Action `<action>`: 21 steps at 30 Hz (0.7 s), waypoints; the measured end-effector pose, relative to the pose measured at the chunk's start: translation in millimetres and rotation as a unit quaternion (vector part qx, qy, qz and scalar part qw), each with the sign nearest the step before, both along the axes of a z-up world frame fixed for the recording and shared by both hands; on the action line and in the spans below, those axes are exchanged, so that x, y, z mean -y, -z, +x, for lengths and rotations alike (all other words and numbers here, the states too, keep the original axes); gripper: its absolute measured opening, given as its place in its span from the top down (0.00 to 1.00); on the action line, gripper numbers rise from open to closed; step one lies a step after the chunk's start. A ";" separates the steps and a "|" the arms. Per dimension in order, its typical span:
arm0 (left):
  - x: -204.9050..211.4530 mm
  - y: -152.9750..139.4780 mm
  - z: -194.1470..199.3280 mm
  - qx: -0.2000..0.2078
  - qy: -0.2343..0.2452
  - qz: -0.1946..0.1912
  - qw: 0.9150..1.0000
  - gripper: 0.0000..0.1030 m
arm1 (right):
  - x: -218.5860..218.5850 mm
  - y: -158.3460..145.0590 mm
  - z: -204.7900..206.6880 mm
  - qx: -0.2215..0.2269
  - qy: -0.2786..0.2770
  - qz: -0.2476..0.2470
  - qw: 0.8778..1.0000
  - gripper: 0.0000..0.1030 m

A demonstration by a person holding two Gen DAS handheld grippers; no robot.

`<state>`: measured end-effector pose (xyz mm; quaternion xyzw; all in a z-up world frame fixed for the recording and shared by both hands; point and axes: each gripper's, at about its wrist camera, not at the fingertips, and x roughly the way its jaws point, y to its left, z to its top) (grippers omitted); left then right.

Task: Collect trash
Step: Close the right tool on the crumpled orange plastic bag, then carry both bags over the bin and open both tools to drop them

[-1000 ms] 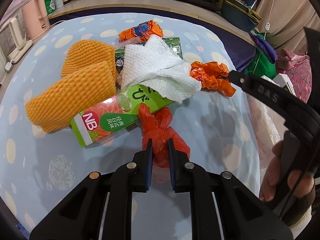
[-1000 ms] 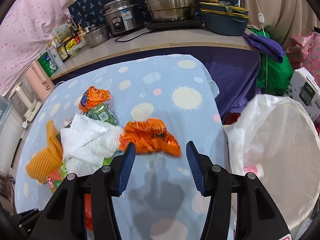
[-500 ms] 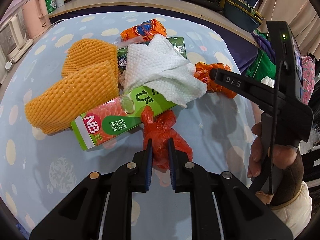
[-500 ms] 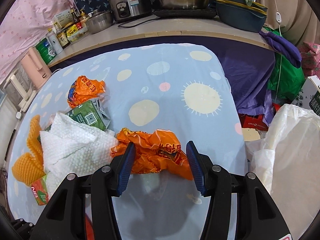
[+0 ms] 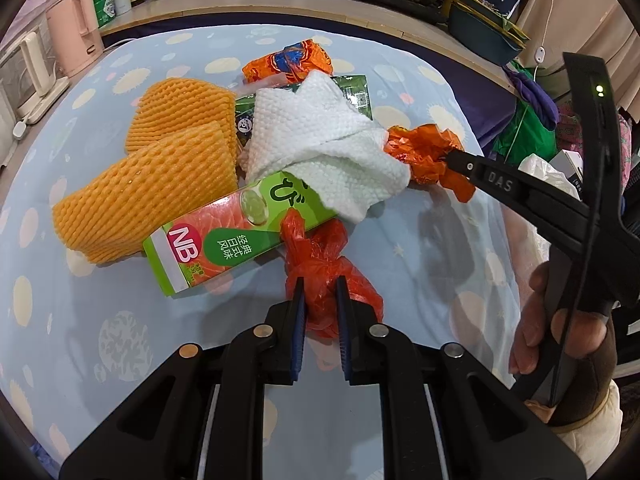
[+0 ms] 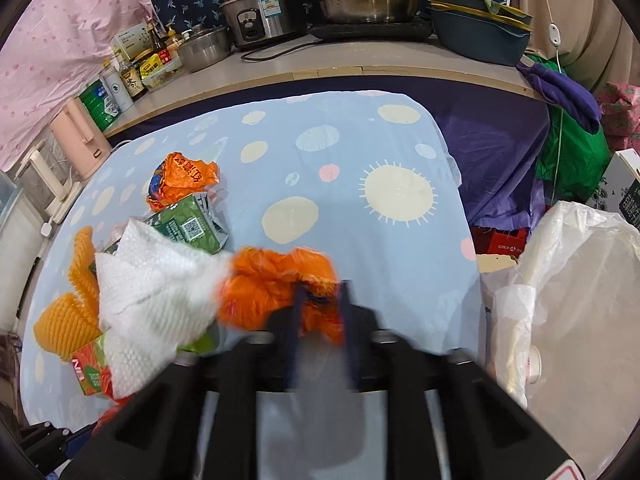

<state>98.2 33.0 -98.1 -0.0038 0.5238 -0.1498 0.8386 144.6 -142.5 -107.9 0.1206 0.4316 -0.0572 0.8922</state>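
- The red plastic bag [image 5: 325, 276] is being pinched by the left gripper [image 5: 320, 312], whose jaws are nearly shut on it; its long axis is running toward twelve o'clock from the fingertips.
- The crumpled orange wrapper [image 6: 280, 284] is being clamped by the right gripper [image 6: 322, 312], apparently, though that view is blurred.
- The white trash bag [image 6: 568, 280] is lying open at three o'clock of the right gripper, the nearer one.
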 end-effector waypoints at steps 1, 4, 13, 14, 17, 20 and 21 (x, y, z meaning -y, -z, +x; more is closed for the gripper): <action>0.2 -1.0 -1.9 0.001 0.000 -0.001 1.000 0.87 | 0.8 -2.4 -3.4 0.002 0.002 0.001 1.000 0.91; 1.0 -3.7 -6.0 0.005 0.002 0.000 1.000 0.87 | 1.2 -8.3 -12.8 0.007 0.005 -0.007 1.000 0.91; 5.1 -16.8 -19.0 0.022 0.008 0.001 1.000 0.87 | 5.4 -25.6 -48.7 0.024 0.022 -0.003 0.999 0.91; 6.4 -18.7 -20.4 0.025 0.009 0.001 1.000 0.87 | 6.6 -28.2 -53.4 0.027 0.025 -0.003 0.999 0.91; 9.2 -23.9 -23.4 0.029 0.014 -0.001 0.999 0.87 | 12.7 -35.4 -67.0 0.034 0.035 0.001 0.999 0.91; 14.4 -30.1 -27.9 0.037 0.021 -0.001 0.999 0.87 | 19.5 -41.9 -79.2 0.040 0.047 0.002 0.998 0.91; 16.2 -32.3 -29.0 0.040 0.023 -0.002 0.999 0.87 | 22.3 -44.1 -83.5 0.043 0.051 0.001 0.998 0.91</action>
